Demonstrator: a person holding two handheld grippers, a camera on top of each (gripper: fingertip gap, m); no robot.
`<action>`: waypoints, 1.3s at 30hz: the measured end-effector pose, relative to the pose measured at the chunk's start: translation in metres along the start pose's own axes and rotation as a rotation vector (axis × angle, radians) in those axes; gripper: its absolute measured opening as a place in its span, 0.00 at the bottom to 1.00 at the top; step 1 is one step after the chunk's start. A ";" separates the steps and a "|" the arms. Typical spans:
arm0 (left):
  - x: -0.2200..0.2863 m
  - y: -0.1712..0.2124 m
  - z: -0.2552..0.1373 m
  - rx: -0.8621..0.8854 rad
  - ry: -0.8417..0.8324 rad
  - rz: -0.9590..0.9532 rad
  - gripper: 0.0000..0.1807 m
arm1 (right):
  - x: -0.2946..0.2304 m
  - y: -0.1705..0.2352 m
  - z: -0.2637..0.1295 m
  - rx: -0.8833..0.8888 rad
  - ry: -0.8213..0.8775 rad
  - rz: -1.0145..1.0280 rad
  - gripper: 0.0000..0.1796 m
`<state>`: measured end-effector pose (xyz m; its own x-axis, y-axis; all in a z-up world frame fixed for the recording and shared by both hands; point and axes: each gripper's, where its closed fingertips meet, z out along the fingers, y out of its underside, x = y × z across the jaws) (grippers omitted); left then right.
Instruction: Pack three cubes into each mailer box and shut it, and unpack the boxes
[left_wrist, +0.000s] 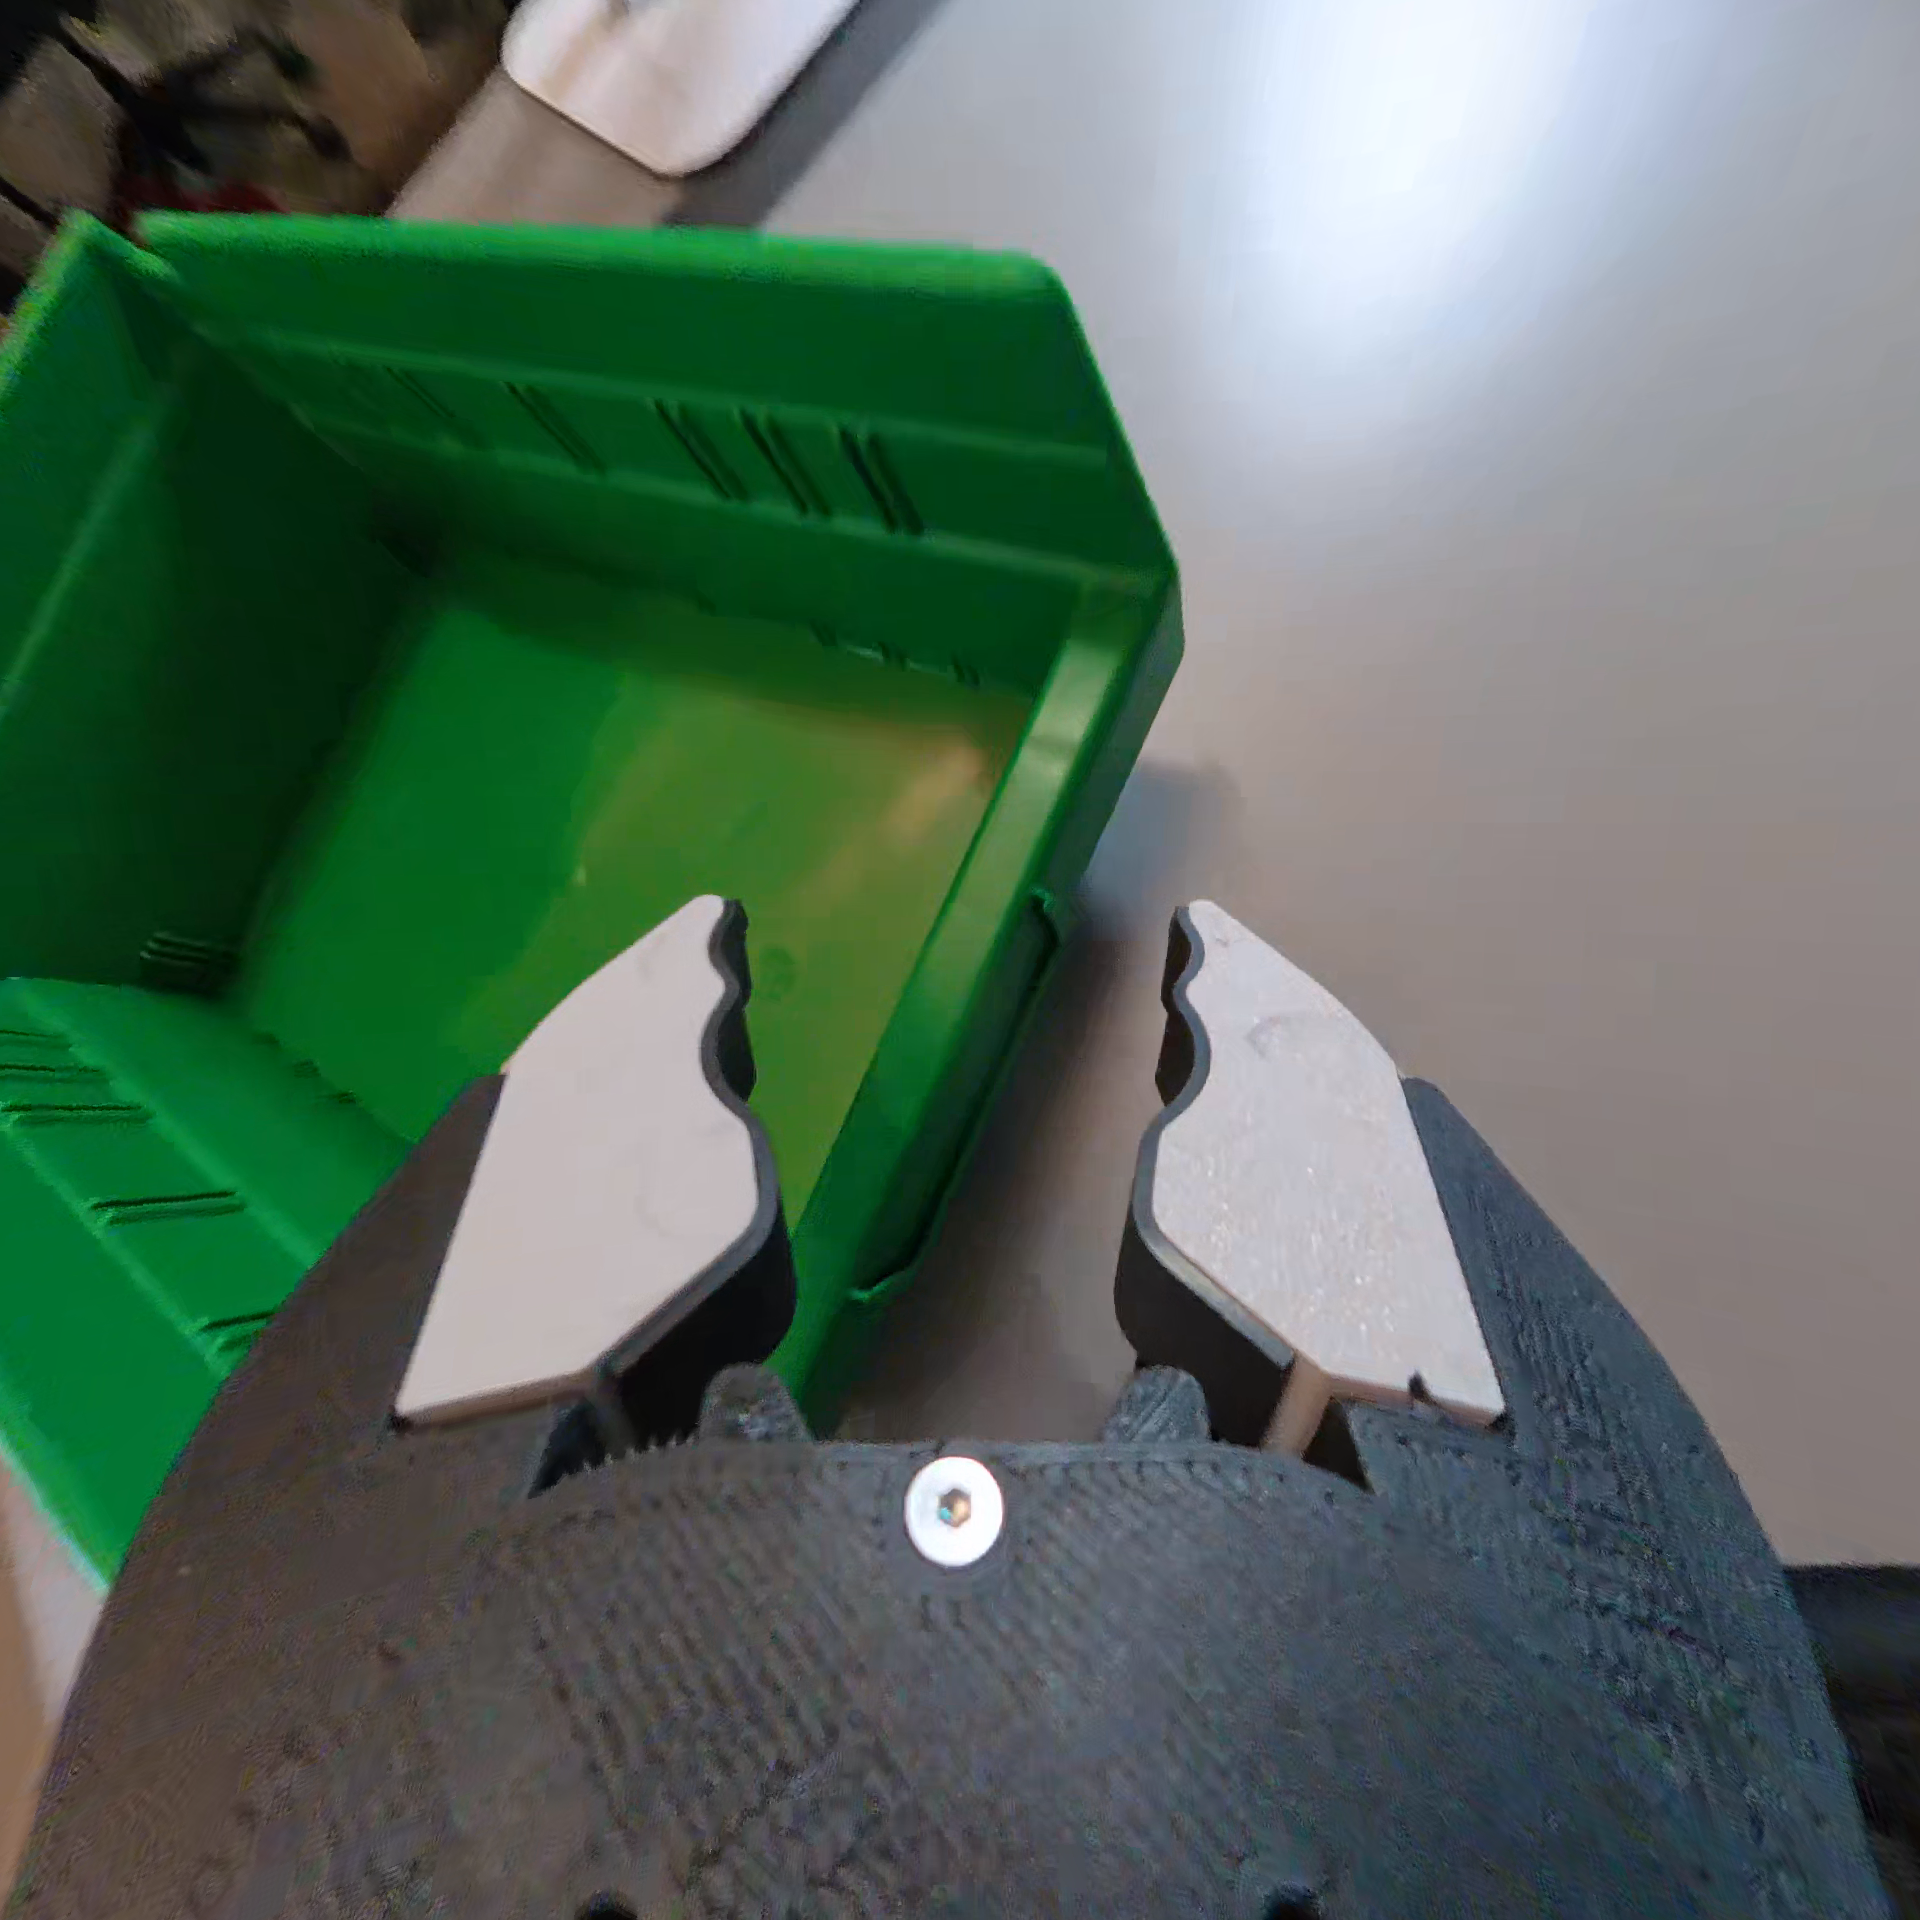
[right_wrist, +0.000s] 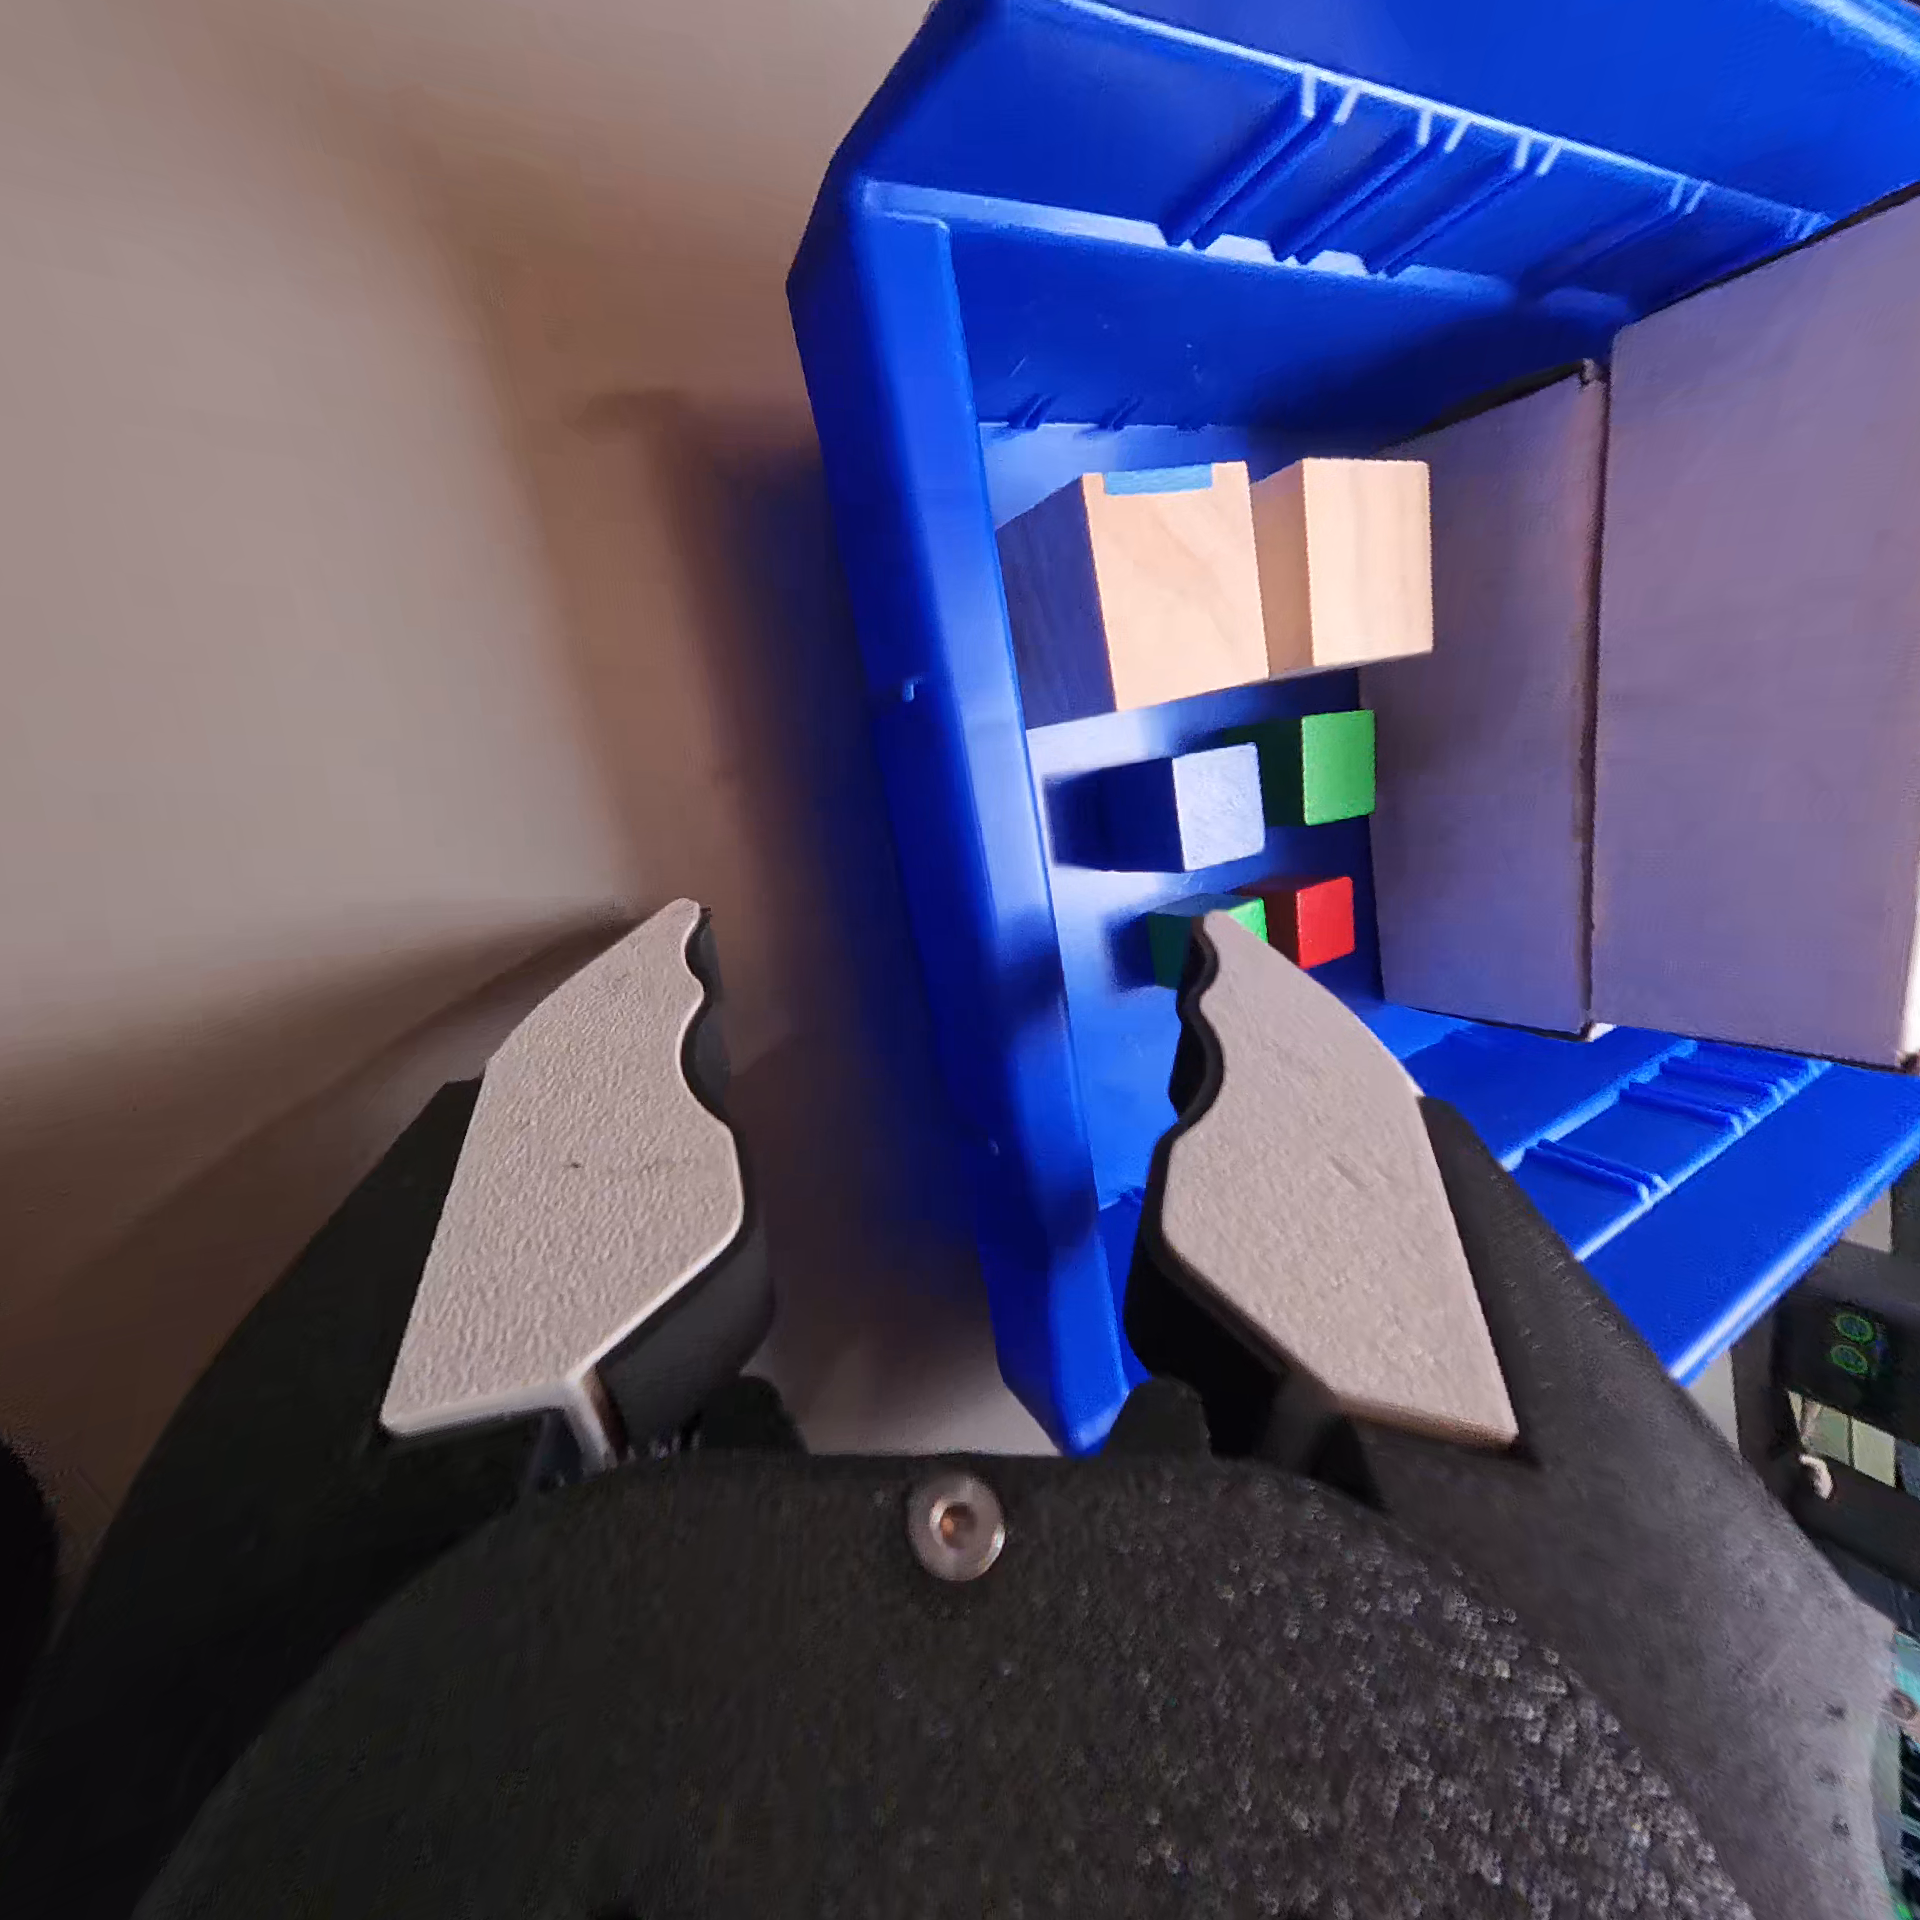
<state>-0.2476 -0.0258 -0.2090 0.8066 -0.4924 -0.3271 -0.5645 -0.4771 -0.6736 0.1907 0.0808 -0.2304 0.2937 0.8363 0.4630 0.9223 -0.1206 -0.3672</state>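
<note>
In the left wrist view an empty green plastic bin (left_wrist: 1127, 644) stands on the pale table. My left gripper (left_wrist: 961, 920) is open and empty, straddling the bin's near right wall. In the right wrist view a blue plastic bin (right_wrist: 935, 727) holds two large wooden cubes (right_wrist: 1174, 582), (right_wrist: 1345, 561), a small blue cube (right_wrist: 1216, 805), two small green cubes (right_wrist: 1335, 769), (right_wrist: 1174, 935), a small red cube (right_wrist: 1320, 920) and a pale cardboard mailer box (right_wrist: 1745, 644). My right gripper (right_wrist: 951, 920) is open and empty, its jaws on either side of the blue bin's left wall.
A white flat object (left_wrist: 665, 73) lies past the table's far edge in the left wrist view, with dark clutter behind it. Bare table (left_wrist: 1558, 520) lies right of the green bin. Dark equipment (right_wrist: 1849, 1382) sits at the right edge of the right wrist view. My hands' fingertips stand some 45 cm from each other.
</note>
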 end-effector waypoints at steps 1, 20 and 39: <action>0.001 0.005 0.003 -0.035 0.021 0.019 0.42 | 0.000 -0.002 0.002 -0.006 -0.008 -0.008 0.46; 0.049 -0.007 0.048 -0.162 0.152 0.440 0.17 | -0.050 -0.033 0.008 -0.047 -0.061 -0.290 0.16; 0.131 -0.137 0.059 0.354 0.195 0.516 0.21 | -0.161 -0.077 -0.093 0.313 -0.070 -0.230 0.12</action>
<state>-0.0537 0.0182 -0.1990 0.3827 -0.7326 -0.5629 -0.7514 0.1078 -0.6510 0.0958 -0.0946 -0.2019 0.0602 0.8584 0.5095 0.8375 0.2343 -0.4936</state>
